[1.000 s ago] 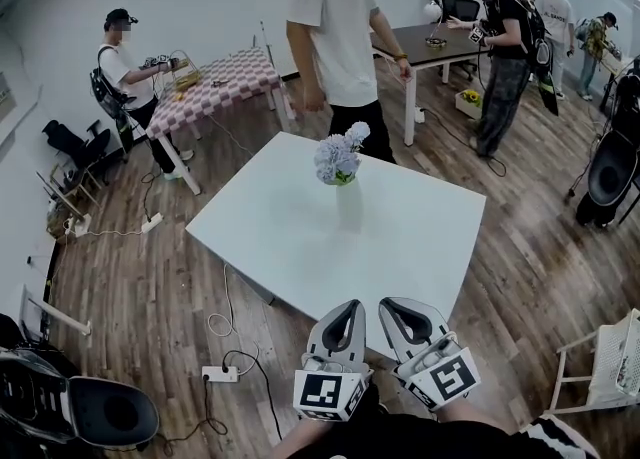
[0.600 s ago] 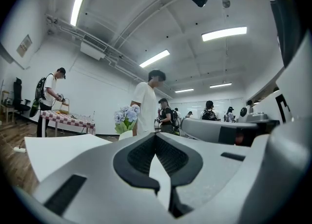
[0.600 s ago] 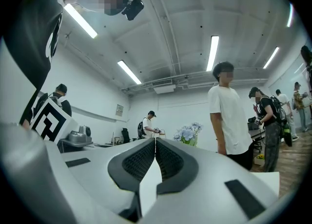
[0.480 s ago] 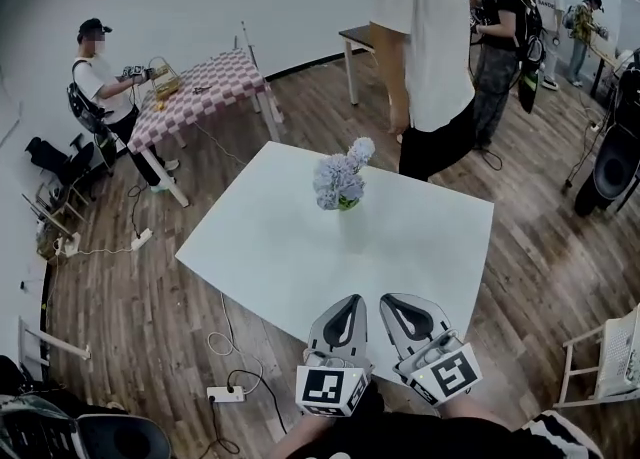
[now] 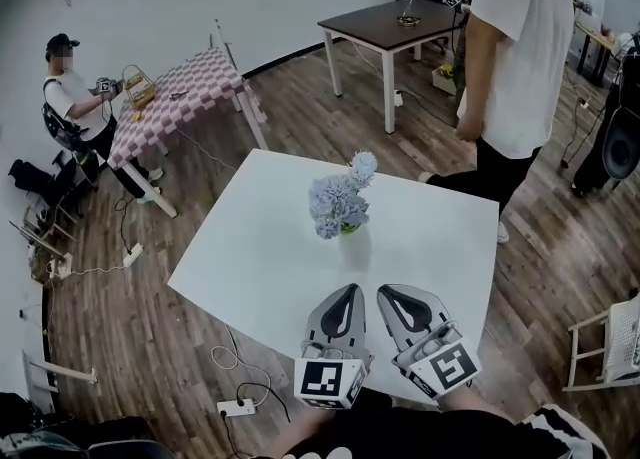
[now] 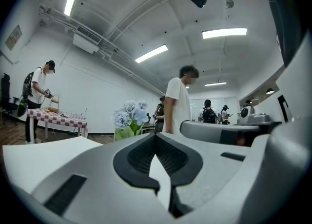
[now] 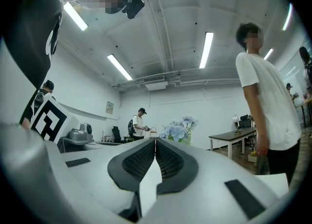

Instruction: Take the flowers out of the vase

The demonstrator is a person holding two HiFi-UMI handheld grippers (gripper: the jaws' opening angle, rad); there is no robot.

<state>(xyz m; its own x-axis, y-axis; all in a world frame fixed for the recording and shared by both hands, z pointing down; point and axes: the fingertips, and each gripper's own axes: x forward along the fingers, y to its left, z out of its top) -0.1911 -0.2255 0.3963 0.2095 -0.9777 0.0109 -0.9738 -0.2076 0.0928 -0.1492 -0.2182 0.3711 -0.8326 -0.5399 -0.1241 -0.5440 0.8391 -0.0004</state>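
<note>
A bunch of pale blue flowers [image 5: 338,202] stands upright in a whitish vase [image 5: 351,247] near the middle of the white table [image 5: 250,247]. My left gripper [image 5: 350,289] and right gripper [image 5: 384,290] hang side by side over the table's near edge, pointing at the vase and short of it. Both are shut with nothing between their jaws. In the left gripper view the flowers [image 6: 129,115] show beyond the closed tips of the left gripper [image 6: 155,134], a little to their left. In the right gripper view the flowers [image 7: 178,129] rise just right of the right gripper [image 7: 155,140].
A person in a white shirt [image 5: 520,67] stands at the table's far right corner. A checkered table [image 5: 180,92] with another person [image 5: 68,97] beside it is at the back left, a dark table [image 5: 395,19] behind. Cables and a power strip [image 5: 238,408] lie on the floor.
Both grippers have come nearer to the white table, and the vase now stands closer to them. The standing person has shifted from behind the table to its right. Both grippers stay shut.
</note>
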